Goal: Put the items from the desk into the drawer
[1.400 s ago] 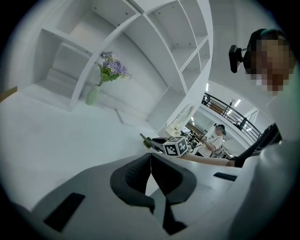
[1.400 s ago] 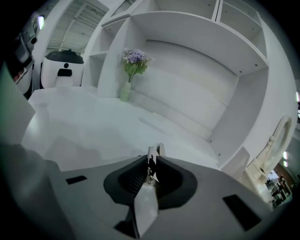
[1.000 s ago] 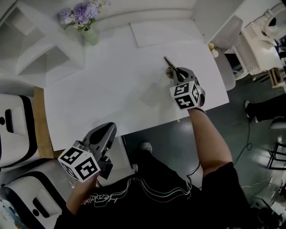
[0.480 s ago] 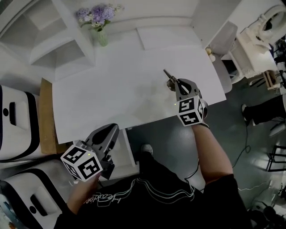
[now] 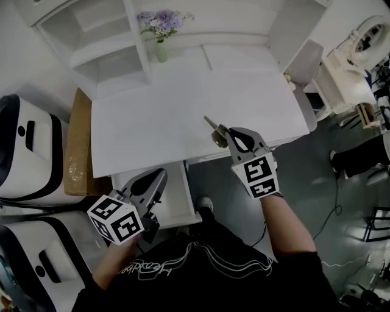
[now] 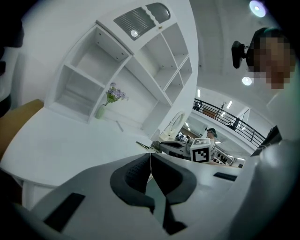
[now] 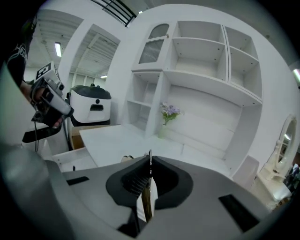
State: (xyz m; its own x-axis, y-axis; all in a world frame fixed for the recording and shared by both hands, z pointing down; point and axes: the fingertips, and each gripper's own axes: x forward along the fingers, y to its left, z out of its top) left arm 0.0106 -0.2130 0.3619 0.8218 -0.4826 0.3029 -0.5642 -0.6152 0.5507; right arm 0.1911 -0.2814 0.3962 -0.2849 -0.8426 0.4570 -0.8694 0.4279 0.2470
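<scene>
light: bright, even | shadows: soft | gripper views: fisheye-bent, dark corners | focus: slightly soft

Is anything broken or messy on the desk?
Nothing stands out. The flower vase stands upright on the desk, the drawer is open, and the right gripper grips a thin tool.

Looked like a mock home study set up inside a big lab hall: white worktop (image 5: 183, 116), white shelf unit (image 5: 103, 36), vase of purple flowers (image 5: 159, 27). Around it were a dark floor (image 5: 317, 177) with loose cable (image 5: 335, 204), bulky white-and-black machines (image 5: 27, 152), a railed upper gallery (image 6: 225, 115) and ceiling lights (image 6: 257, 8).
</scene>
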